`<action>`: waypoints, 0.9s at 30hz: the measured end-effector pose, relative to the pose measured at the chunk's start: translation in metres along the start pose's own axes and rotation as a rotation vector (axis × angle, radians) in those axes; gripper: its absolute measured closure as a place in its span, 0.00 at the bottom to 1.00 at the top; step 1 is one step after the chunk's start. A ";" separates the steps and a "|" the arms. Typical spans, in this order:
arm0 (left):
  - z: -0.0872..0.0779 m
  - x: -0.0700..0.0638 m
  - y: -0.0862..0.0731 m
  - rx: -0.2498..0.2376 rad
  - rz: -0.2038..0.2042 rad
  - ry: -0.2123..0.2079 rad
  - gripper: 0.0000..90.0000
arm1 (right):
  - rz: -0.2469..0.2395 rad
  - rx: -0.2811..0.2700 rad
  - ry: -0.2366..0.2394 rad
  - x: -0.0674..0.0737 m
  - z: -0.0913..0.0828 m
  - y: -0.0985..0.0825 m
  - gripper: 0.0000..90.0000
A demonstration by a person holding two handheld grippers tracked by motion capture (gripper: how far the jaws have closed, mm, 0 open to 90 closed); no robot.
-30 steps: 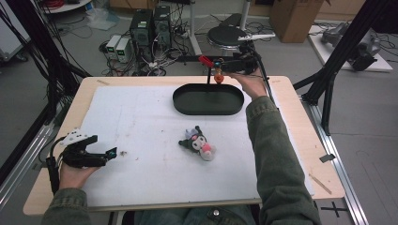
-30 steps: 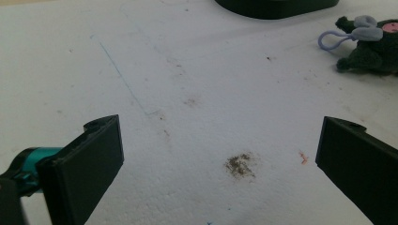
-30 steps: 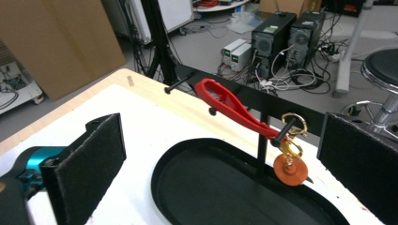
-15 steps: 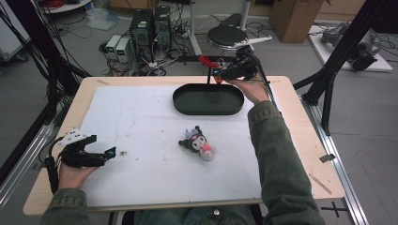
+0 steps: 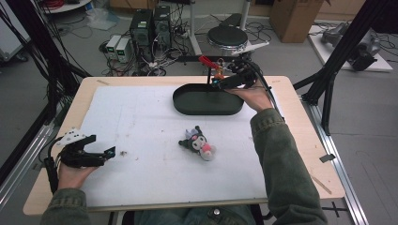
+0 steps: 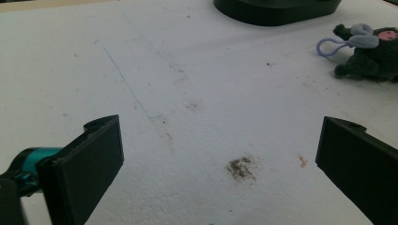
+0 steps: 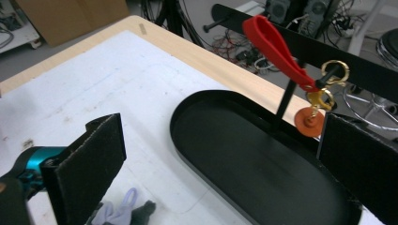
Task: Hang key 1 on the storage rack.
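Note:
A red strap keychain (image 5: 205,60) with a gold clasp (image 7: 324,99) and an orange disc (image 7: 309,123) hangs from a black stand (image 7: 286,101) at the far rim of a black oval tray (image 5: 206,108). My right gripper (image 5: 221,78) is open just right of the keychain, over the tray's far right end; its jaws (image 7: 220,131) are spread wide with nothing between them. A dark plush toy (image 5: 199,143) with a pink face lies on the white mat in front of the tray. My left gripper (image 5: 103,144) rests open near the table's left front, its jaws (image 6: 220,136) over bare mat.
The white mat (image 5: 141,122) covers most of the wooden table (image 5: 305,140). In the left gripper view the plush toy (image 6: 371,51) lies at the upper right and the tray (image 6: 277,9) at the top. Computers, cables and a stool stand on the floor behind the table.
My right gripper has risen and turned beside the keychain stand, now pointing left at the hanging strap. The left gripper and the plush toy have stayed put.

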State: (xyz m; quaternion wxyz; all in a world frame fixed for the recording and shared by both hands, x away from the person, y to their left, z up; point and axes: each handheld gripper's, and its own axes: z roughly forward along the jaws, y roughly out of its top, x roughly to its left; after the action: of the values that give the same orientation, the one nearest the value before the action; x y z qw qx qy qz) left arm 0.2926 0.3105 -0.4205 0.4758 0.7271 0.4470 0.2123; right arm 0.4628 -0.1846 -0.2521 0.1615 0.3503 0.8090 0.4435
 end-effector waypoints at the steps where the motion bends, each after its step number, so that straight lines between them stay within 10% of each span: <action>1: 0.000 0.000 0.000 0.000 0.001 0.000 0.02 | 0.002 0.000 0.006 0.001 -0.001 -0.002 0.00; 27: 0.000 -0.001 0.000 0.001 0.006 -0.002 0.02 | 0.015 0.125 0.030 0.029 0.014 -0.086 0.00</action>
State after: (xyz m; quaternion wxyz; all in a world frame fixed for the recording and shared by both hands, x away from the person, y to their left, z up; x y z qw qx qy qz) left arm 0.2919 0.3096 -0.4198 0.4751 0.7291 0.4444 0.2129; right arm 0.4143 -0.1864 -0.3297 0.1239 0.3589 0.8349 0.3984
